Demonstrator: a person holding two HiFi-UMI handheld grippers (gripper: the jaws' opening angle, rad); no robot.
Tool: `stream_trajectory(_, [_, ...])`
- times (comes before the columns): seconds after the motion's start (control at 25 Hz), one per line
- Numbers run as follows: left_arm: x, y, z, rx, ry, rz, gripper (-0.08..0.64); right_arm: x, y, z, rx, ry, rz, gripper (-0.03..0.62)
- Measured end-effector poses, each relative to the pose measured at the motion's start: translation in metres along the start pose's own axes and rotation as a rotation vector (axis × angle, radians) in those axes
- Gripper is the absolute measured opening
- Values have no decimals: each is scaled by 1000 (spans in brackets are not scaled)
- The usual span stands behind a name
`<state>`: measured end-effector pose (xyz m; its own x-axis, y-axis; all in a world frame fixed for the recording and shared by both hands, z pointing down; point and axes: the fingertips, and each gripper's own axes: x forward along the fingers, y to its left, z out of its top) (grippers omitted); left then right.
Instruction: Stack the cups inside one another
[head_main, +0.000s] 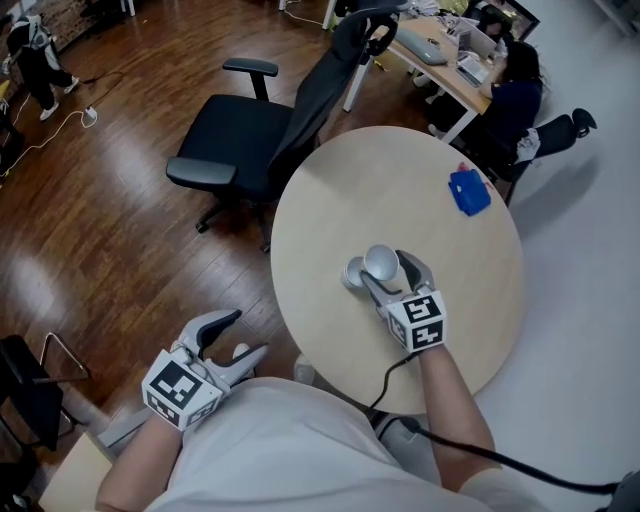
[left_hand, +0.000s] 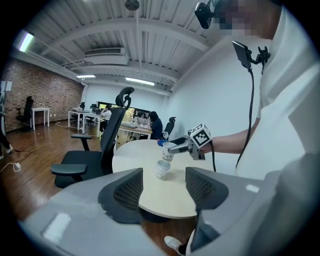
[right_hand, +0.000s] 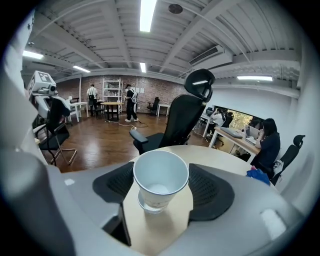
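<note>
My right gripper (head_main: 390, 275) is shut on a white paper cup (head_main: 381, 258), holding it upright a little above the round table (head_main: 330, 200). In the right gripper view that cup (right_hand: 161, 172) fills the gap between the jaws of the right gripper (right_hand: 161, 192), and the rim of a second cup (right_hand: 149, 205) shows just below it. The second cup (head_main: 353, 272) stands on the table, close beside and below the held one. The left gripper view shows the held cup (left_hand: 168, 150) hanging over the standing cup (left_hand: 162, 170). My left gripper (head_main: 248, 333) is open, holds nothing, and is off the table's near-left edge.
A blue object (head_main: 468, 191) lies at the table's far right. A black office chair (head_main: 250, 140) stands against the table's far-left edge. A person sits at a desk (head_main: 440, 60) beyond the table. Wooden floor lies to the left.
</note>
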<state>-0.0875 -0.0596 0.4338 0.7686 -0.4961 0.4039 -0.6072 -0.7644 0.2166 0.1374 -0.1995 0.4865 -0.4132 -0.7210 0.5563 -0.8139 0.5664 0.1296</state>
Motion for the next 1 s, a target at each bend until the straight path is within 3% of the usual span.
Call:
stream_trajectory(0.52, [-21,28,-8,-9,29,10,281,37,11,-44,64,61,-26,356])
stream_trajectory(1.0, [-17,36,-11,11,38,-52,281,13,15,-27,76,17,-89,364])
